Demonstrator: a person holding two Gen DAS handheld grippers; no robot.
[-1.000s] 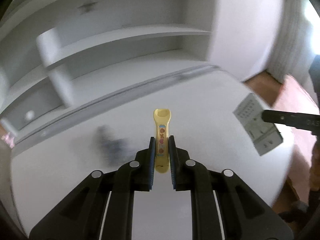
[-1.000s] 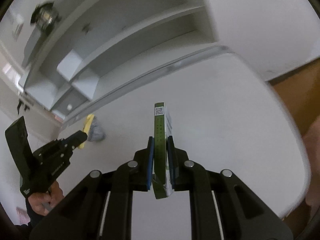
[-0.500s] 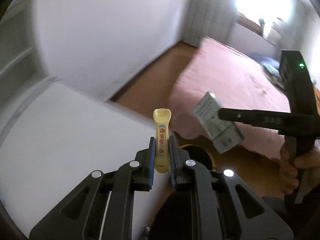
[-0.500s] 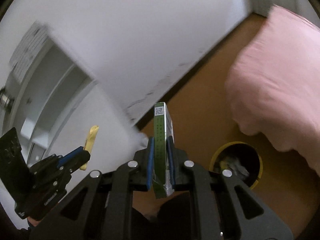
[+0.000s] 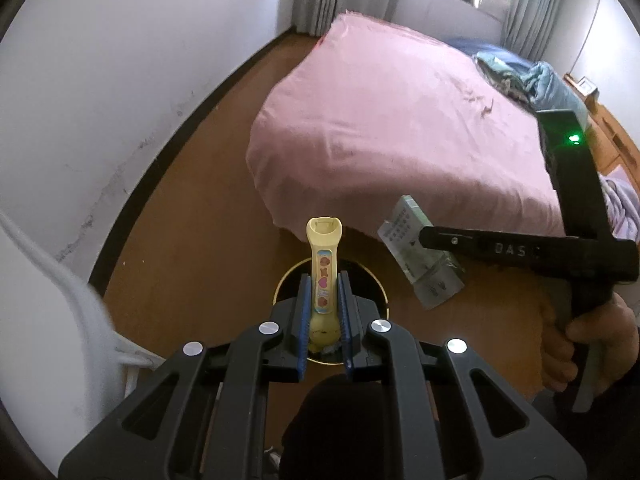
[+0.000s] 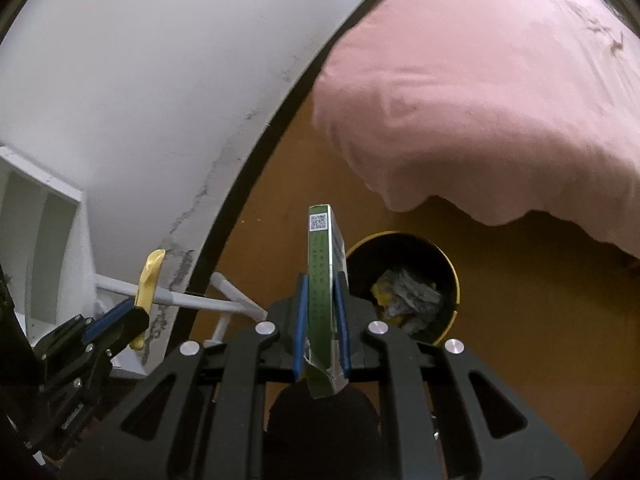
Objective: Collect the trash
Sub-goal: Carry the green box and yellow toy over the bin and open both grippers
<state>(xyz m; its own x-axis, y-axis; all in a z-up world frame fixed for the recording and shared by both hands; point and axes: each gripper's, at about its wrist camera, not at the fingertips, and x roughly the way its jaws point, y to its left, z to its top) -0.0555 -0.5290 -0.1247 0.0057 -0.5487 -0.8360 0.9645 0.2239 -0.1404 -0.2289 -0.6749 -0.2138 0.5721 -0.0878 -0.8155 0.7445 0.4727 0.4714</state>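
Your left gripper (image 5: 324,300) clamped a slim yellow plastic stick (image 5: 323,264) at centre frame; your right gripper (image 6: 322,300) pinched a flat green carton (image 6: 322,280) edge-on. Both hung above the round, yellow-rimmed bin (image 6: 452,276) holding crumpled paper.

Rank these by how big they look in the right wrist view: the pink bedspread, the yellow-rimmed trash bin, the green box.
1. Pink bedspread, by far the largest.
2. Yellow-rimmed trash bin.
3. Green box.

The bin and the box look close in size; the box sits much nearer the camera, so their order is unsure.
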